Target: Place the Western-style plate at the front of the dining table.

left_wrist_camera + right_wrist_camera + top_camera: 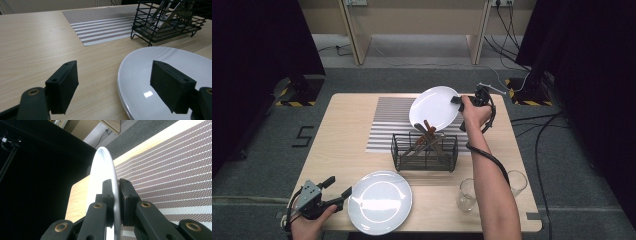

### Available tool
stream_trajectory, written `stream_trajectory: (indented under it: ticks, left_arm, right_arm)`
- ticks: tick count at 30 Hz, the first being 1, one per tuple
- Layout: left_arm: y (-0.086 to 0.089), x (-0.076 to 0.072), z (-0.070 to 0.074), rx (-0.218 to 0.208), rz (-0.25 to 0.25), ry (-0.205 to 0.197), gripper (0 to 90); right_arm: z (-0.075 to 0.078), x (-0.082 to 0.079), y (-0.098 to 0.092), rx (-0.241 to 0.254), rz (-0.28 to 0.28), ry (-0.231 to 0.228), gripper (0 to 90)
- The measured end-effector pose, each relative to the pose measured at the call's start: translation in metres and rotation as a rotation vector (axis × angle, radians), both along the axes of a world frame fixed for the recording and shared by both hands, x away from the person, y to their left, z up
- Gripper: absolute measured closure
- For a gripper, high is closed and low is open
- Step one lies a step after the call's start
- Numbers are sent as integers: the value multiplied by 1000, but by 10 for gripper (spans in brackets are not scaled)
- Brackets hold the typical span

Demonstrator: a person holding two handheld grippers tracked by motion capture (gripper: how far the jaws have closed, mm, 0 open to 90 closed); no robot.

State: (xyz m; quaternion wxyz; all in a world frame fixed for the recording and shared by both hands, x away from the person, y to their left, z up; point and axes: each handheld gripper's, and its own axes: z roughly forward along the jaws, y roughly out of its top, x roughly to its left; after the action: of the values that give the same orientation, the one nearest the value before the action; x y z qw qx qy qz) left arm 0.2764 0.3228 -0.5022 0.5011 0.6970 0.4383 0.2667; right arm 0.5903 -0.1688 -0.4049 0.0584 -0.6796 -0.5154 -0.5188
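Clamped by its rim in the right gripper (458,100), a white plate (434,107) tilted in the air over the striped mat (387,122), just behind a black wire basket (398,150) holding brown-handled cutlery (426,136). Left gripper (338,187) wide open, gripping nothing, beside a second plate (380,201) flat at the counter (347,140) front edge. Two empty glasses (466,195) to the right.

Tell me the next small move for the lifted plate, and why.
Probably lower the tilted round white plate flat onto the striped placemat. The right hand-held gripper pinches its rim, holding it in the air behind the black wire basket, with bare mat showing to the left of it.
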Motion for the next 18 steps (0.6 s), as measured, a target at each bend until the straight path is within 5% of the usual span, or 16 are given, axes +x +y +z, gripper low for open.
stream_trajectory:
  ticks: [18]
  left_arm:
    - [0, 0, 0, 0, 0, 0, 221]
  right_arm:
    - [-12, 1, -1, -14, -6, 28, 837]
